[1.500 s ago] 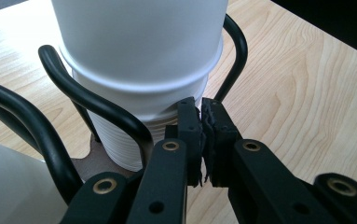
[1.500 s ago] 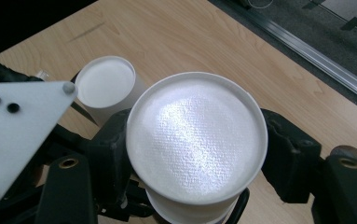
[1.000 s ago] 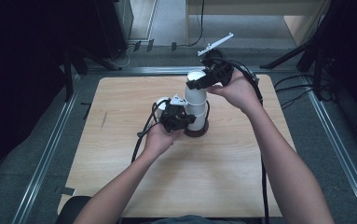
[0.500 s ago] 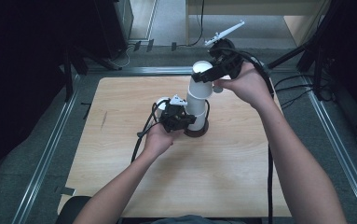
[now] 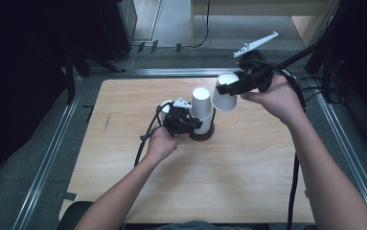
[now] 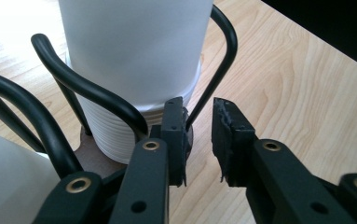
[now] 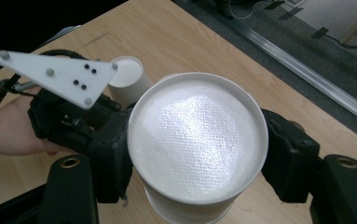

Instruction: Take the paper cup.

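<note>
Near the middle of the pale wooden bench (image 5: 123,191), a stack of white paper cups (image 5: 201,108) stands upside down inside a black wire holder on a round dark base (image 5: 202,135). The left hand-held gripper (image 5: 190,125) is held low against the foot of that stack. In the left gripper view its two black jaws are seen apart with a narrow gap between them, one of the holder's black wire loops (image 6: 223,60) rising just beyond their tips; nothing is pressed between the pads, and the jaws have just been opening. The ribbed lower rims of the stacked cups (image 6: 120,130) are seen just behind the loop.

Above the far right part of the bench, a single white paper cup (image 5: 225,95) is held in the air by the right hand-held gripper (image 5: 225,88), tilted and clear of the stack, just beside its top. In the right gripper view the cup's closed white bottom (image 7: 197,142) faces the camera, and the black jaws are clamped against its wall on both sides. A second stack of white cups (image 5: 166,104) is seen just behind the left hand (image 5: 162,143).
</note>
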Demonstrator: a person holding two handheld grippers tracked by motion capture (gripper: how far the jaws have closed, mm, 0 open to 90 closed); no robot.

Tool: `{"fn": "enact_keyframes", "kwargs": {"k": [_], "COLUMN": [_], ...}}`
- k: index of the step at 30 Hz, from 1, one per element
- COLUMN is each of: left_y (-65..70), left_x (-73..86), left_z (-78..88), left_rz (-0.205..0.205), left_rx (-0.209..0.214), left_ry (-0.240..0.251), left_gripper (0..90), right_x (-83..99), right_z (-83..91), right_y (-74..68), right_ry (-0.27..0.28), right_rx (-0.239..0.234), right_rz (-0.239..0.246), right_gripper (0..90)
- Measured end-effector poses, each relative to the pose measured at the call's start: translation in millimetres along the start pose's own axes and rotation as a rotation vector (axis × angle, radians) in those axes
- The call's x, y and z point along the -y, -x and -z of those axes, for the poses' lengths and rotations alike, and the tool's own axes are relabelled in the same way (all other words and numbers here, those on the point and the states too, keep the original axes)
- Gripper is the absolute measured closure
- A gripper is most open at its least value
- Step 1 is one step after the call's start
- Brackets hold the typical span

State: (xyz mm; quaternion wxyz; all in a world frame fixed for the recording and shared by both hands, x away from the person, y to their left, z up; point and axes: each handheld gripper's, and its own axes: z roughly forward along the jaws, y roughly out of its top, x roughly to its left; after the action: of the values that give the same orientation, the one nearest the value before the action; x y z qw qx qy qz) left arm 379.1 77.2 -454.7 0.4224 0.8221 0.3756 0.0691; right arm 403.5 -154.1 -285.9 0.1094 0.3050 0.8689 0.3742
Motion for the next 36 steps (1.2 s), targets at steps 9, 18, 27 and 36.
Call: {"fn": "enact_keyframes", "kwargs": {"k": [9,18,27,36], "left_y": [5.9,3.7,3.2,0.2], "left_x": [2.6,16.8,33.6,47.4], "left_z": [5.3,27.7,48.1,54.5], "left_rz": [-0.056,-0.065,-0.114,-0.131], "left_rx": [0.051,0.145,0.187,0.184], "left_ry": [-0.029,-0.014,-0.024,0.002], "left_gripper": [56.4,42.4,40.0,40.3], "right_x": [35.3,71.8,109.0,124.8], "right_z": [-1.5,-11.0,-38.5,-61.2], "right_y": [-6.9,-24.4,-36.6,-45.6], "right_ry": [-0.025,-0.012,-0.035,-0.018], "right_rx": [-0.026,-0.090,-0.157,-0.188], "right_rz": [0.027,0.079,0.106,0.091], "right_gripper": [34.0,33.8,33.9,33.8]}}
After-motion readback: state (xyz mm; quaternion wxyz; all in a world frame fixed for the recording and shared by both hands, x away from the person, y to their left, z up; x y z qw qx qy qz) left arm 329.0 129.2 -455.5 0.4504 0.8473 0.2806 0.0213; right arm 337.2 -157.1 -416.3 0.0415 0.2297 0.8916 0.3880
